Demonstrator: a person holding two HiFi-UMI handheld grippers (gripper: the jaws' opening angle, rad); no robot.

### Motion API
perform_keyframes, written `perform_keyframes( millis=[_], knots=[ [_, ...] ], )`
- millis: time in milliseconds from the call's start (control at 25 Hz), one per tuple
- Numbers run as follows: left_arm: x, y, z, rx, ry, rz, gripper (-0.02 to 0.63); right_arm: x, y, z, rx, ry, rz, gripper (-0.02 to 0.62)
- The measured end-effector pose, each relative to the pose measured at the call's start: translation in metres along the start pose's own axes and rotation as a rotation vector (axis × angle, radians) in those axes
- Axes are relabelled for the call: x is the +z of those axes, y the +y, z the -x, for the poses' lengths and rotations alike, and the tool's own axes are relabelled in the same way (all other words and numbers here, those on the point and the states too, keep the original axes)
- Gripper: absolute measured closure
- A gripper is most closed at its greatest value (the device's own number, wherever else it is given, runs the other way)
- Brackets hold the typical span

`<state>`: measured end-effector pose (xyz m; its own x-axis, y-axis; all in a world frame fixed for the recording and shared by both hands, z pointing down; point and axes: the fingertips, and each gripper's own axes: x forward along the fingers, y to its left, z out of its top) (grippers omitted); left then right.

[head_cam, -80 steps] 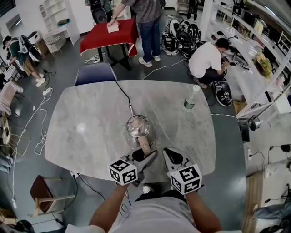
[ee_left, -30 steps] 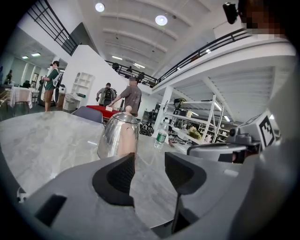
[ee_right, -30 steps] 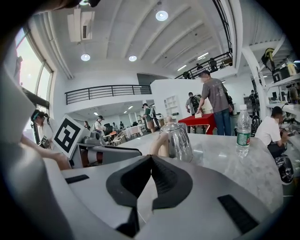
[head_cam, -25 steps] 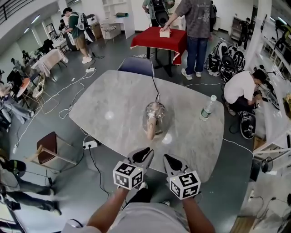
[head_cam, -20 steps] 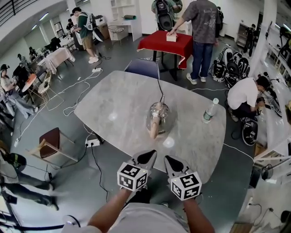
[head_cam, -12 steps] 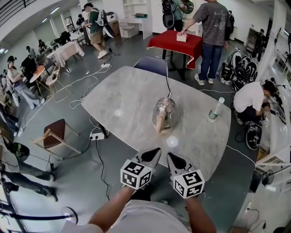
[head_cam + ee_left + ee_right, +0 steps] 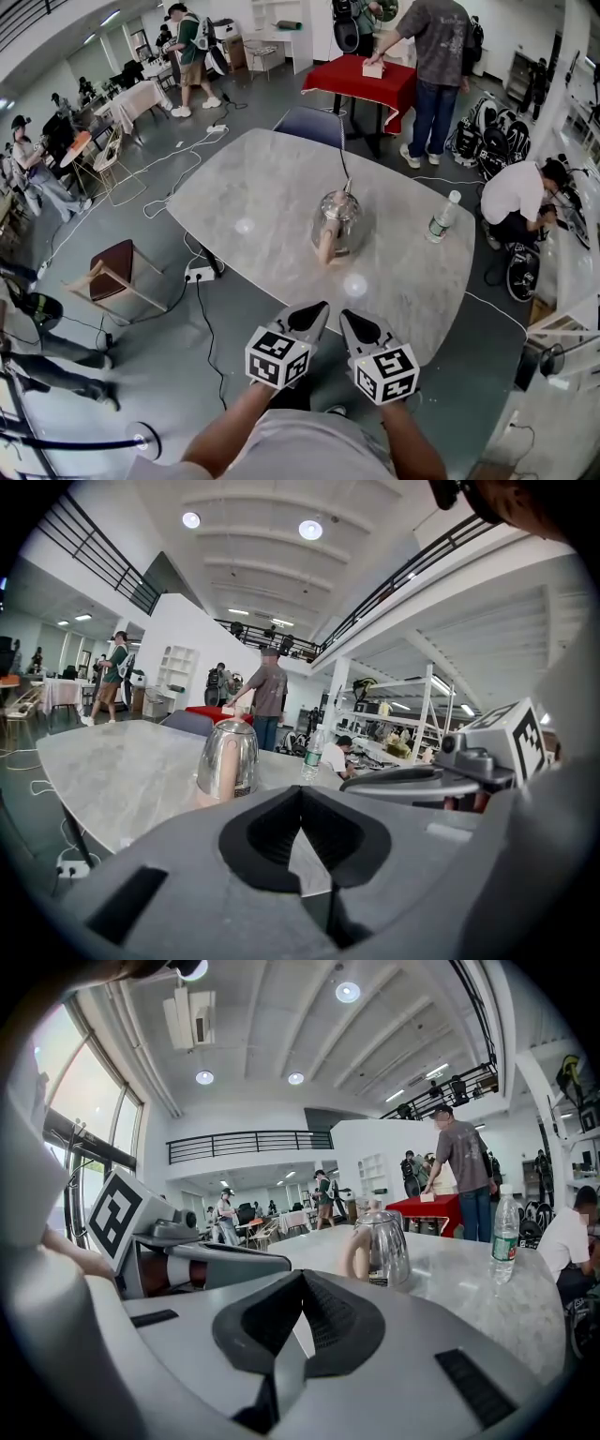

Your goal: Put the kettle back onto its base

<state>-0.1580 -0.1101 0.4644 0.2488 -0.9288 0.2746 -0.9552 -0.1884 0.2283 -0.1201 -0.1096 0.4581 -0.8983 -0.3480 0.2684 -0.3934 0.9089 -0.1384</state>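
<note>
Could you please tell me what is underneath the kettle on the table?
The kettle stands upright on the marble table, with a black cord running to its foot. Whatever lies directly beneath it is covered by the kettle's own body.

Bright, even light falls from round ceiling lamps [image 7: 310, 529] high above the kettle [image 7: 337, 223], whose steel body gleams. On the marble table [image 7: 234, 178] two pale glare spots show, one left of the kettle, one on its near side. Shadows beneath the kettle are faint and soft. Wide-angle distortion bends lines far from the kettle, and both gripper views fade to black corners.
</note>
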Motion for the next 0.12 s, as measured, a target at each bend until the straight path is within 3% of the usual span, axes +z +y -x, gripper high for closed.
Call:
perform_keyframes(
  millis=[120],
  knots=[
    [-0.0022, -0.0023, 0.001, -0.003, 0.008, 0.001, 0.6, -0.0005, 0.0012, 0.0015, -0.001, 0.003, -0.004, 0.592]
  ],
)
